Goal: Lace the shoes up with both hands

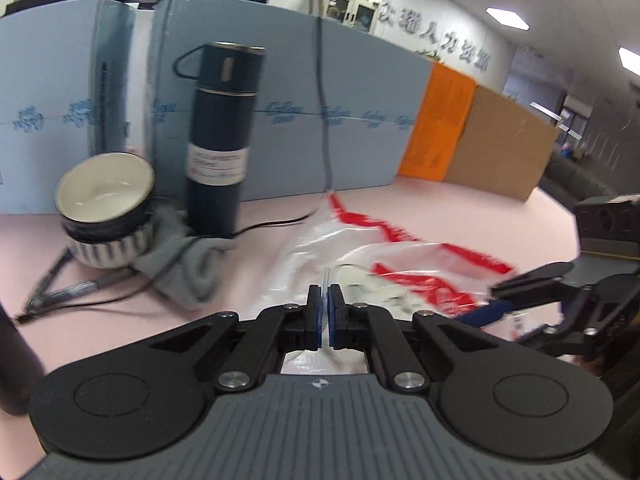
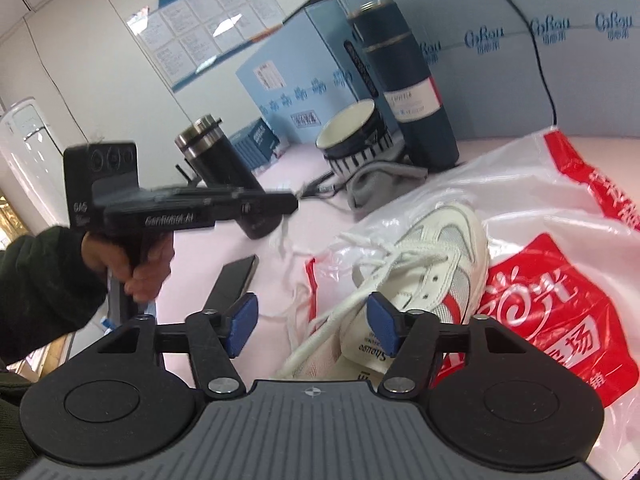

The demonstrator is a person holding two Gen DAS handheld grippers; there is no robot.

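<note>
Shoe (image 2: 436, 256) lies on the bag (image 2: 560, 216), which is spread over your pink table (image 2: 288, 160) in front of the flask (image 2: 404, 80) and bowl (image 2: 352, 136). Your right gripper (image 2: 314, 320) hangs over its heel, jaws spread, with loose lace (image 2: 340, 304) running between them. Your left gripper (image 1: 325, 306) has its jaws pressed together on a thin clear strip; what it is, you can't tell.
</note>
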